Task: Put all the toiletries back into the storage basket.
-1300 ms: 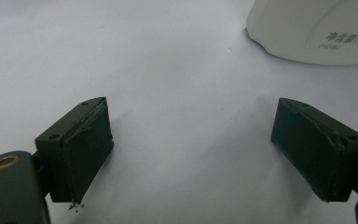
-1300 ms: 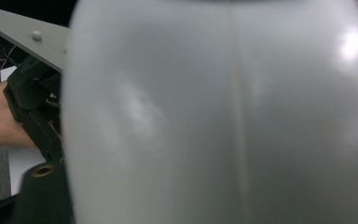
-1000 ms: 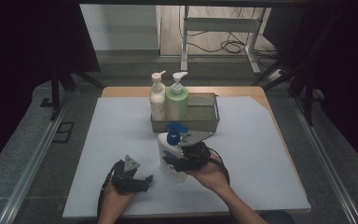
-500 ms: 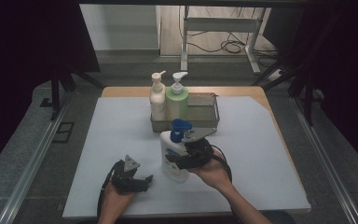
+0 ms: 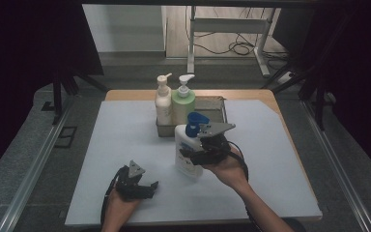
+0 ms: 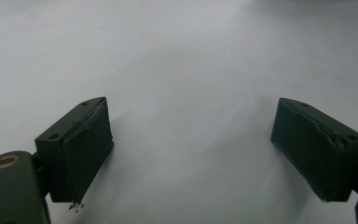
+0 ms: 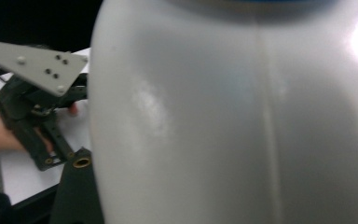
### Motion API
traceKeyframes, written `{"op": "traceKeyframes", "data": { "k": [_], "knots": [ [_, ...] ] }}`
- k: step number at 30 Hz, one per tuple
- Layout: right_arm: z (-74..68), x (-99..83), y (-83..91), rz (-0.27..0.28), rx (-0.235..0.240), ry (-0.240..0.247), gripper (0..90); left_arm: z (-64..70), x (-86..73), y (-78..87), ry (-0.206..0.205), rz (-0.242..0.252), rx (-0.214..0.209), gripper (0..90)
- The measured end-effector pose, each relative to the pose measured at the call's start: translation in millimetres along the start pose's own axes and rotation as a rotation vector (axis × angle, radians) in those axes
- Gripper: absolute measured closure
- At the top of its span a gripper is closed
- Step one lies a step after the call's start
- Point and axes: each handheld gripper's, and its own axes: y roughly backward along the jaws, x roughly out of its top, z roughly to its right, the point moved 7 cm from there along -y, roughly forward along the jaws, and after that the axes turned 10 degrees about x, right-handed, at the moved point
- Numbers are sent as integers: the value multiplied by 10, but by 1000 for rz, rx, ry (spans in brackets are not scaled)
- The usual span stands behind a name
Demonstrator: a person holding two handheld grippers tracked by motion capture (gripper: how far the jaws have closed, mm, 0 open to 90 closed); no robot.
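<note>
Your right gripper (image 5: 193,157) is clamped on the white plastic bottle with the blue pump top (image 5: 187,151), holding it upright over the white table mat (image 5: 270,159), just in front of the grey metal tray (image 5: 212,107) — the bottle's pale wall (image 7: 233,121) sits right against the right gripper's camera. In the tray stand a cream pump bottle (image 5: 163,104) and a light green pump bottle (image 5: 183,102), side by side. Your left gripper (image 5: 147,186) rests low near the mat's front edge, well apart from the bottle — its jaws spread wide with nothing but bare mat between them.
</note>
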Motion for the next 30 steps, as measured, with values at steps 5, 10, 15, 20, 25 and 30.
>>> {"op": "traceKeyframes", "data": {
  "k": [5, 10, 15, 20, 25, 30],
  "knots": [
    [106, -10, 39, 6, -16, -21, 377, 0, 0, 0, 0, 0, 0, 119],
    [206, 30, 94, 11, -40, -26, 377, 0, 0, 0, 0, 0, 0, 119],
    [304, 96, 168, 24, -65, -34, 377, 0, 0, 0, 0, 0, 0, 119],
    [396, 137, 204, 28, -84, -44, 378, 0, 0, 0, -1, 0, 0, 119],
    [467, 205, 252, 29, -107, -41, 378, 0, 0, 0, 0, 0, 0, 119],
    [536, 264, 304, 35, -123, -51, 378, 0, 0, 0, 0, 0, 0, 119]
  ]
}}
